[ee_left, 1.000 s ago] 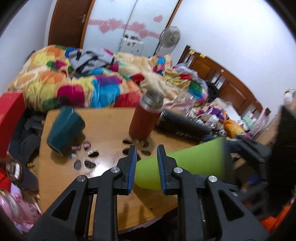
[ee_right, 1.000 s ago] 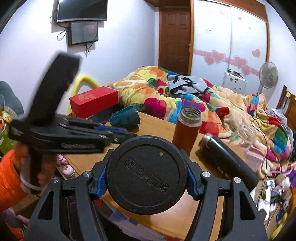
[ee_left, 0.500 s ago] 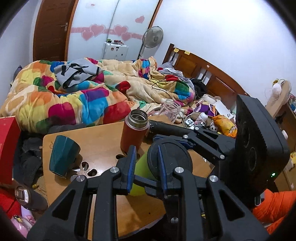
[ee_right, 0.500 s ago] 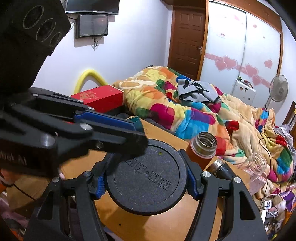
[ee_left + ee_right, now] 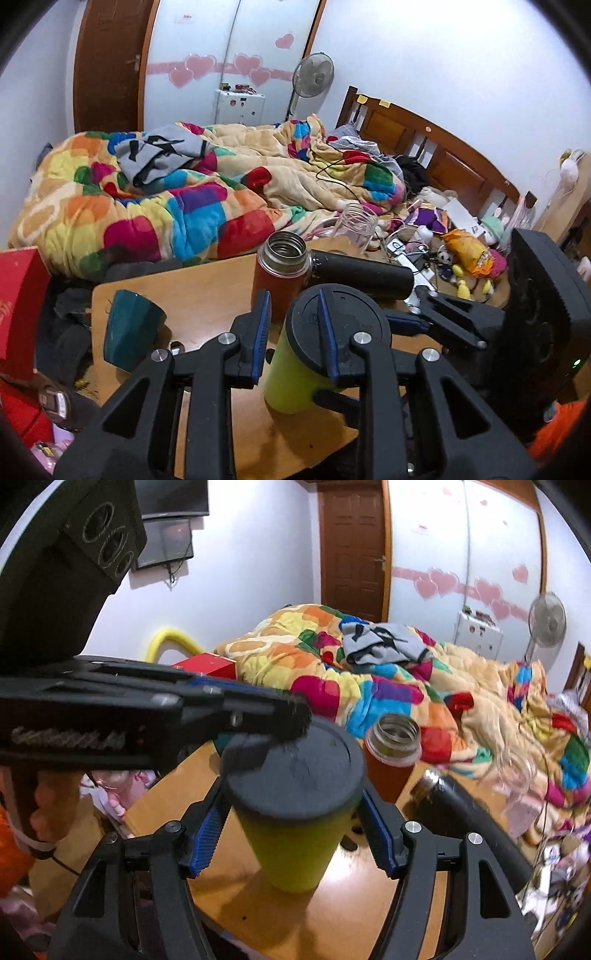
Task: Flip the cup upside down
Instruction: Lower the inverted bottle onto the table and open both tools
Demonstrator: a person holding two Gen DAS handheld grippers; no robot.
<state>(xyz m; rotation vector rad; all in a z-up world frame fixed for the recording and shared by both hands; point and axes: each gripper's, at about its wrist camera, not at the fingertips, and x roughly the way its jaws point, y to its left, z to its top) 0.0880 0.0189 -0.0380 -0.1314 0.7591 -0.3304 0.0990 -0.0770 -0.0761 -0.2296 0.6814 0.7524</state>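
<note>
Green cup [image 5: 295, 849] with black lid [image 5: 295, 771] stands on the tabletop [image 5: 351, 915] near its front edge. Right gripper [image 5: 291, 843] jaws spread wide either side of it, apart from the cup wall. Left gripper [image 5: 293, 332] partly open, holding nothing, one finger over the lid. Farther back: orange thermos [image 5: 279, 277], black bottle [image 5: 362, 273], teal cup [image 5: 129, 328] near left edge.

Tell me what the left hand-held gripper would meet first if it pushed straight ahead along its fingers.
Probably the black lid of the lime-green plastic cup, which sits right at the left hand-held gripper fingertips; the right-wrist view shows a fingertip over the lid. Beyond it stands the open orange-red steel flask. Depth is uncertain.
</note>
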